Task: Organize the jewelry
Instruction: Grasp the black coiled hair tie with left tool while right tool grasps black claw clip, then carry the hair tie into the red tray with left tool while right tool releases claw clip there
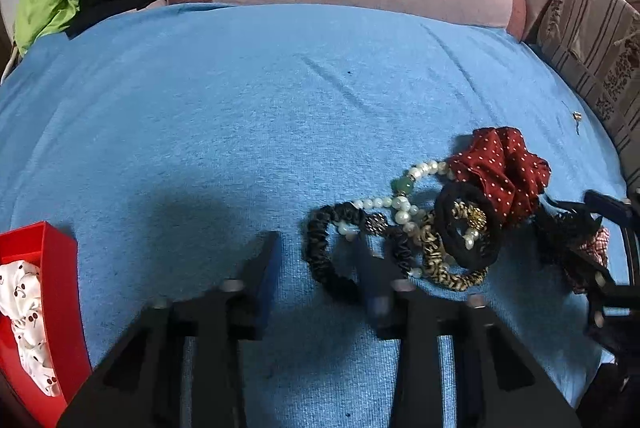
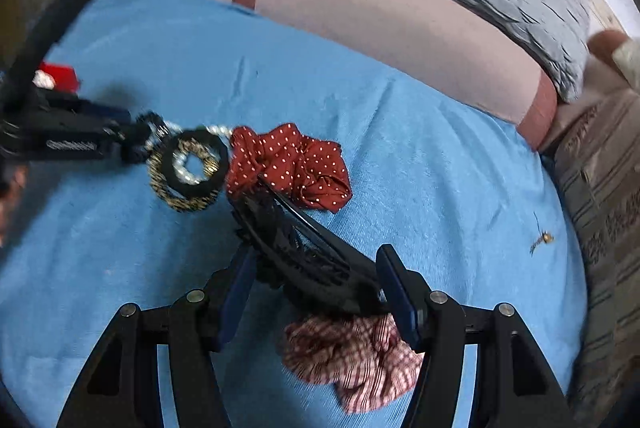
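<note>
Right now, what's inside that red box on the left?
The red box holds a white fabric piece with a cherry print, probably a scrunchie. It fills the part of the box in view; anything beneath it and the box floor are covered, and the frame cuts the box off.

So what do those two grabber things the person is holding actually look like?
Both are matte black plastic. The left gripper and the right gripper each end in two flat fingers faced with dark blue pads. Behind the fingers, black triangular link arms with cut-out windows hinge on round silver pins. No cables, markings or sleeves show.
</note>
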`<action>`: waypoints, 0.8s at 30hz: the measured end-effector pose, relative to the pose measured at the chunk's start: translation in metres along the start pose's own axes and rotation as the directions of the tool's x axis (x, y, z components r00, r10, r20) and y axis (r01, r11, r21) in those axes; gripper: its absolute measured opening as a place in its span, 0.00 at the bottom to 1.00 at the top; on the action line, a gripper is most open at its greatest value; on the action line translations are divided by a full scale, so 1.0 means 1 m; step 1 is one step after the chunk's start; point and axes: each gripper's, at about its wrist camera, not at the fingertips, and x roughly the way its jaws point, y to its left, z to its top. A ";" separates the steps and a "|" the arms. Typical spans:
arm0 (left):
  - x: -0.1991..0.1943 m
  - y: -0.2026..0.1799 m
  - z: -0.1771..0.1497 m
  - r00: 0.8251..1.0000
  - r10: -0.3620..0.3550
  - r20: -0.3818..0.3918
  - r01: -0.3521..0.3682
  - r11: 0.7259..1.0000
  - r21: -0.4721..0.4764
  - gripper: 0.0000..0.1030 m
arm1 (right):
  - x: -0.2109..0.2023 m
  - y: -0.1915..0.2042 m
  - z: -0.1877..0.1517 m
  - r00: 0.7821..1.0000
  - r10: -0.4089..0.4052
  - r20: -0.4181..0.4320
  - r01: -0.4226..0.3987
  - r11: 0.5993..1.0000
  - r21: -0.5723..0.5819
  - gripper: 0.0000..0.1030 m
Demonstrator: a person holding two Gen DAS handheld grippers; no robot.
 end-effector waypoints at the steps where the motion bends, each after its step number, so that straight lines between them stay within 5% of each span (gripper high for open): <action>1: 0.000 -0.002 0.000 1.000 0.016 -0.005 -0.016 1.000 0.007 0.07 | 0.004 -0.001 0.000 1.000 0.011 -0.009 -0.011 1.000 0.004 0.47; 2: -0.001 -0.003 -0.001 1.000 0.019 -0.007 -0.019 1.000 0.011 0.07 | 0.007 -0.002 0.001 1.000 0.013 -0.024 -0.012 1.000 0.017 0.23; 5: -0.010 -0.007 -0.006 1.000 0.009 -0.003 -0.009 1.000 0.013 0.07 | 0.001 -0.009 0.005 0.999 0.034 -0.010 -0.033 0.997 0.073 0.16; 15: -0.080 -0.006 -0.020 0.995 -0.079 0.069 0.081 0.996 -0.034 0.07 | -0.052 -0.036 0.003 0.988 0.136 0.073 -0.152 0.941 0.301 0.05; 24: -0.149 0.013 -0.046 0.983 -0.084 0.166 0.096 0.993 -0.064 0.07 | -0.094 -0.026 -0.004 0.960 0.229 0.162 -0.274 0.885 0.375 0.05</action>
